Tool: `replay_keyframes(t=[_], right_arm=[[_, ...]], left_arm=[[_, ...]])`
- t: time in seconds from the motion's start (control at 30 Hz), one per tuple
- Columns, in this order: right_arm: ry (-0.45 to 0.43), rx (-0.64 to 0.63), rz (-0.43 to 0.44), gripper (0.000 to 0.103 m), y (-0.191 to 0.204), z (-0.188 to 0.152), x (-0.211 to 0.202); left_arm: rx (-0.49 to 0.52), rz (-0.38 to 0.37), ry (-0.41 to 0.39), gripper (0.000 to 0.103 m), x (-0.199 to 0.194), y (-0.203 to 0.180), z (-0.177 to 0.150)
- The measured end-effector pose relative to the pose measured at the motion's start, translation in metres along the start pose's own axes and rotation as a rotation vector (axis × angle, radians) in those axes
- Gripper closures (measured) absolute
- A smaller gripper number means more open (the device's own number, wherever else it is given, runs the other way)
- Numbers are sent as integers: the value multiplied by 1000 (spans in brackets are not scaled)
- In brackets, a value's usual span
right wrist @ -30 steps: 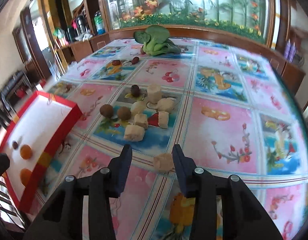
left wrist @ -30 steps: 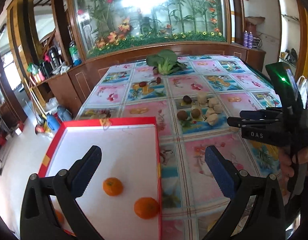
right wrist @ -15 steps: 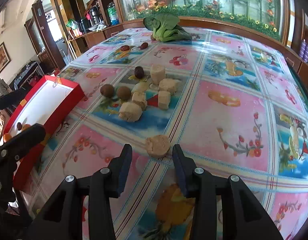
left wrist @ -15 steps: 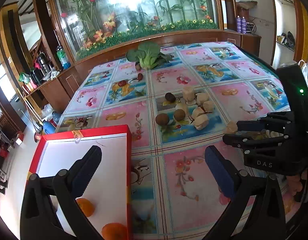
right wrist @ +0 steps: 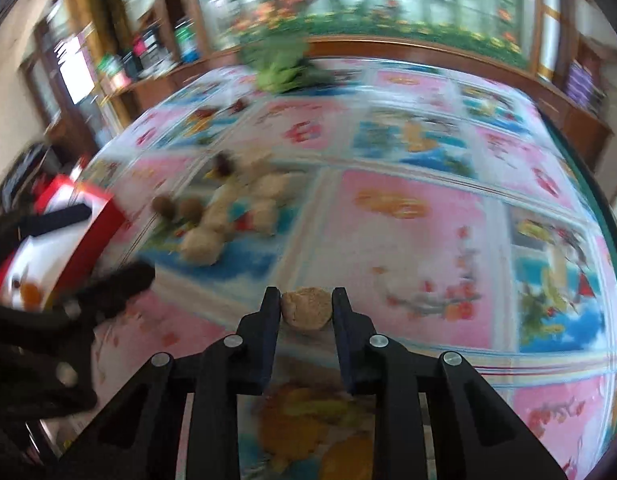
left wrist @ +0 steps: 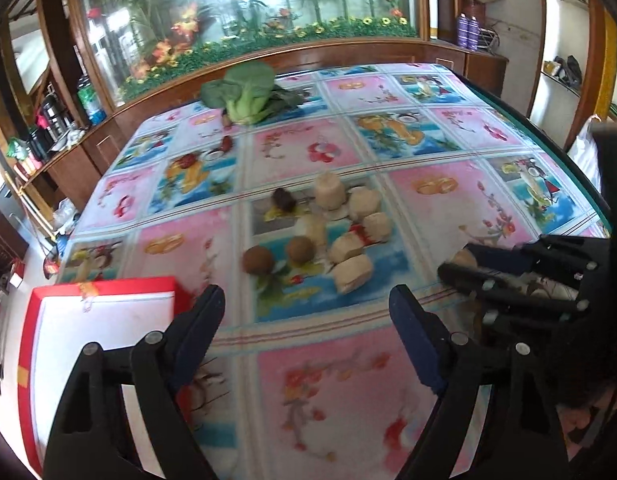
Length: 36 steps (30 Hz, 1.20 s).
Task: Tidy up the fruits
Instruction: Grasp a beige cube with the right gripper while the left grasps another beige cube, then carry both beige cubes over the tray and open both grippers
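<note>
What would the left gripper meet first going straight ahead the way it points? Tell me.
Probably the tan chunk nearest the left gripper, at the front of the pile; only tablecloth lies before it. Depth is unclear.

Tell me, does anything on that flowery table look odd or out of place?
Mostly the leafy green vegetable at the far end: it sits alone, well apart from the pale chunks and brown fruits clustered mid-table. One pale chunk is pinched in the right gripper. Nothing looks spilled or broken.
</note>
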State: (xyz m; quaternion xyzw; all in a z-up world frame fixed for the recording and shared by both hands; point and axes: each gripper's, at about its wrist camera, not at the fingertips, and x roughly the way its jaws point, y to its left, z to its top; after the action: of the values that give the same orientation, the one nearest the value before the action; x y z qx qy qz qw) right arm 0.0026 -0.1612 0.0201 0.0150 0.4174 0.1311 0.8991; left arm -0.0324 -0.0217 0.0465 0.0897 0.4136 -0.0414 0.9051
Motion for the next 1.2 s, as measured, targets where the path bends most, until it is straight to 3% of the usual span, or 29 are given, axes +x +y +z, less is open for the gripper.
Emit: replay_keyframes(t=[0.13,0.3,0.37,0.43,0.57,0.9,1.2], right_arm=[[-14,128,12,78,-27,3,-6],[-29,128,26,78,-27,2,-9],[-23,121,23,78,-23,2,-8],[-19,116,24,78,-21,2,-6],[-34,117,29,78,-21,3,-8],[-69,121,10,78,-23,3,-11],[-174,180,-29,78,-38,3,-22]], left_arm=[[12,-8,39,31,20,-12,7],[-17,-9,77,40,41,-13,10],[-32,-22,87,57,45,-12,11],[-39,-38,92,57,48,-12,12],[-39,-57,107,73,53,-14,10],[-78,-88,60,73,37,-8,6],[-131,-28,-101,74,-57,22,-41]])
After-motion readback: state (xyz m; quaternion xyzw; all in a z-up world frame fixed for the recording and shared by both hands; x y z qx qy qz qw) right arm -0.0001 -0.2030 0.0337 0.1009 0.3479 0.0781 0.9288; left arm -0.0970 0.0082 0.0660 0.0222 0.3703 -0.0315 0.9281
